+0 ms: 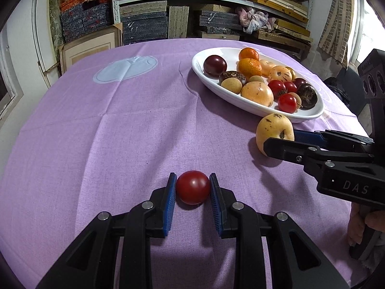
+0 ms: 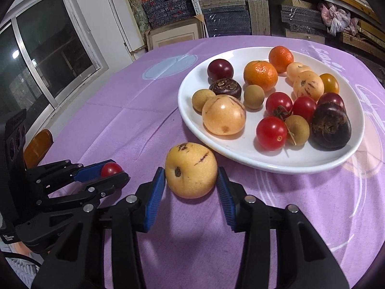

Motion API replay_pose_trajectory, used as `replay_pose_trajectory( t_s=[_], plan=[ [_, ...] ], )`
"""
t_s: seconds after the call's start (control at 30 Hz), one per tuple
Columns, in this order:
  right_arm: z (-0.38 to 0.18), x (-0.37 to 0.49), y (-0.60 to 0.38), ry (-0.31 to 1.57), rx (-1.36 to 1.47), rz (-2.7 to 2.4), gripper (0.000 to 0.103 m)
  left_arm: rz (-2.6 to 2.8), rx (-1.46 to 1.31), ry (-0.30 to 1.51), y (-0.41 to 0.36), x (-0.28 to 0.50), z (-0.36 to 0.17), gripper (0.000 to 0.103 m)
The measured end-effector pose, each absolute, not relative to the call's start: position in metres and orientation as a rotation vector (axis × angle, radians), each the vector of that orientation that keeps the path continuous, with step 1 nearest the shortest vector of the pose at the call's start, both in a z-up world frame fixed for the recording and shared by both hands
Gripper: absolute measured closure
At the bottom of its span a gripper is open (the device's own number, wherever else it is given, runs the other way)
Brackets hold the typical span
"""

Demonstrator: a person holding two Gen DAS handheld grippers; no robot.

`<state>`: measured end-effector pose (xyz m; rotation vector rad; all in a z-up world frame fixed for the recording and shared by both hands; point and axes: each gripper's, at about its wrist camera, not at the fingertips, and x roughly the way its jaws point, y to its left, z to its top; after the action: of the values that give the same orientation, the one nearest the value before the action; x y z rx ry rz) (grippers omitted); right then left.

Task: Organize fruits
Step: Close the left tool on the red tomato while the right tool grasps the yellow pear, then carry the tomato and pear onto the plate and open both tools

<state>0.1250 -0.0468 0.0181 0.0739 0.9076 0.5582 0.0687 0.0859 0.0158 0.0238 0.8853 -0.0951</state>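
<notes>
A small red tomato [image 1: 192,187] rests on the purple cloth, and my left gripper [image 1: 192,180] is shut on it, blue pads pressing both sides. The right wrist view shows that same tomato [image 2: 110,168] between the left gripper's [image 2: 118,169] fingers. A yellow, brown-flecked fruit [image 2: 192,166] lies on the cloth just before the white plate [image 2: 264,166]. My right gripper [image 2: 191,169] is shut on it, a pad touching each side. In the left wrist view, the right gripper [image 1: 281,142] partly hides the yellow fruit [image 1: 272,130].
The oval plate [image 1: 240,101] holds several fruits: tangerines, cherry tomatoes, longans, dark plums, yellow melons. Purple cloth [image 1: 120,132] covers the table. Shelves of stacked boxes stand behind, with a window [image 2: 48,60] at the left. A hand [image 1: 368,226] grips the right tool.
</notes>
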Motion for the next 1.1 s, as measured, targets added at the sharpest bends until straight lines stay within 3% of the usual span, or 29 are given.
replay_pose_trajectory(
  t_s=[0.5, 0.63, 0.9, 1.1],
  plan=[
    [0.047, 0.058, -0.085, 0.825, 0.100, 0.631, 0.060, -0.023, 0.054, 0.778, 0.078, 0.052, 0.042, 0.076],
    [0.099, 0.042, -0.116, 0.714, 0.092, 0.617, 0.060, -0.046, 0.036, 0.743, 0.077, 0.049, 0.084, 0.076],
    [0.253, 0.047, -0.180, 0.421, 0.144, 0.567, 0.060, -0.033, 0.092, 0.551, 0.054, 0.065, 0.235, 0.076],
    [0.297, 0.068, -0.191, 0.313, 0.151, 0.559, 0.060, -0.069, 0.096, 0.509, 0.026, 0.101, 0.264, 0.076]
  ],
)
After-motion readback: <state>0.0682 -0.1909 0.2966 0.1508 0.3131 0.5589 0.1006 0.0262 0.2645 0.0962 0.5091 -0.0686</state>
